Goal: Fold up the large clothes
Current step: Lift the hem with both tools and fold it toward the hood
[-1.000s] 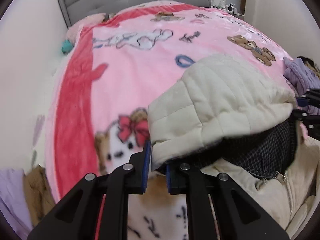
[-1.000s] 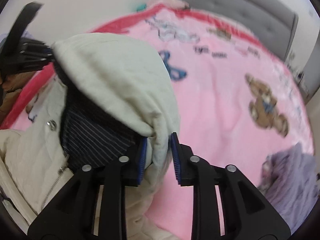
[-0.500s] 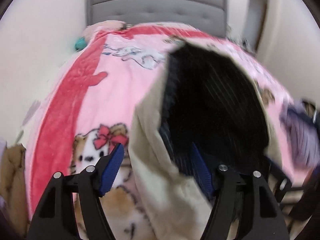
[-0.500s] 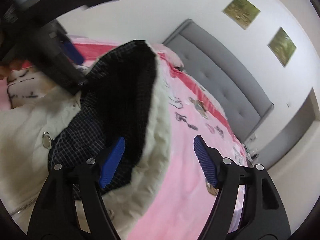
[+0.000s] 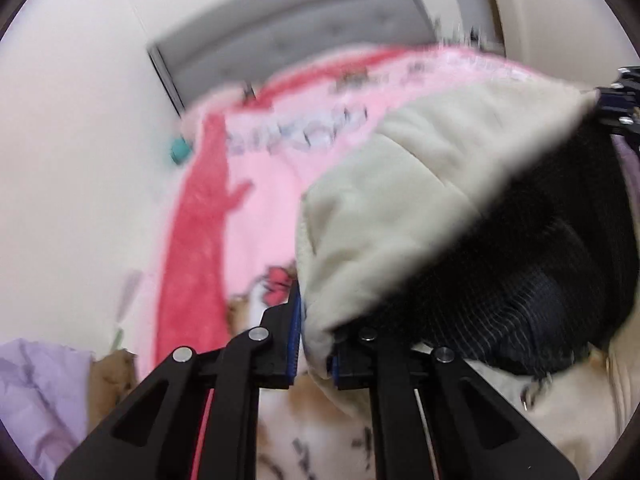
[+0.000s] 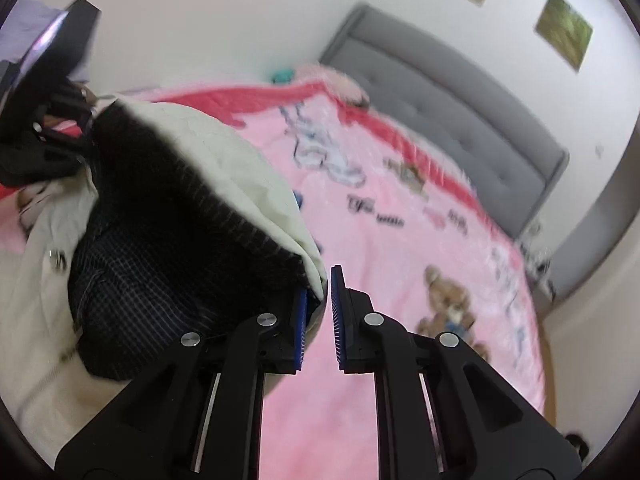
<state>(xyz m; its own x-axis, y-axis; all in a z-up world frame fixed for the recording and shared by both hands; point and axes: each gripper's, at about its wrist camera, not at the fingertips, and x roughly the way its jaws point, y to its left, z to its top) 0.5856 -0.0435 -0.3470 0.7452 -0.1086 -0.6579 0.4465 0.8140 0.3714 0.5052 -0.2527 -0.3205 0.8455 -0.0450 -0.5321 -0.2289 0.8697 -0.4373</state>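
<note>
The left claw (image 5: 314, 344) is clamped on the cream edge of the quilted jacket (image 5: 420, 200), its blue pads pressed against the fabric from both sides. From there the jacket rises up and to the right as a raised flap, cream on the outside, with a dark pinstriped lining (image 5: 540, 272) showing underneath. The right claw (image 6: 318, 316) sits at the other corner of that same flap; its jaws stand narrowly apart with cream fabric between them, and it looks pinched, though the right pad may not quite touch the cloth. The lining (image 6: 172, 248) fills the left of this view, and the rest of the jacket lies spread on the near part of the bed. Beneath it stretches a pink blanket (image 6: 400, 248) with a red border and cartoon bears. At the far end stands a grey padded headboard (image 6: 460, 92), with two framed pictures (image 6: 564, 28) on the wall above. A lilac garment (image 5: 36, 396) lies at the near left.
</note>
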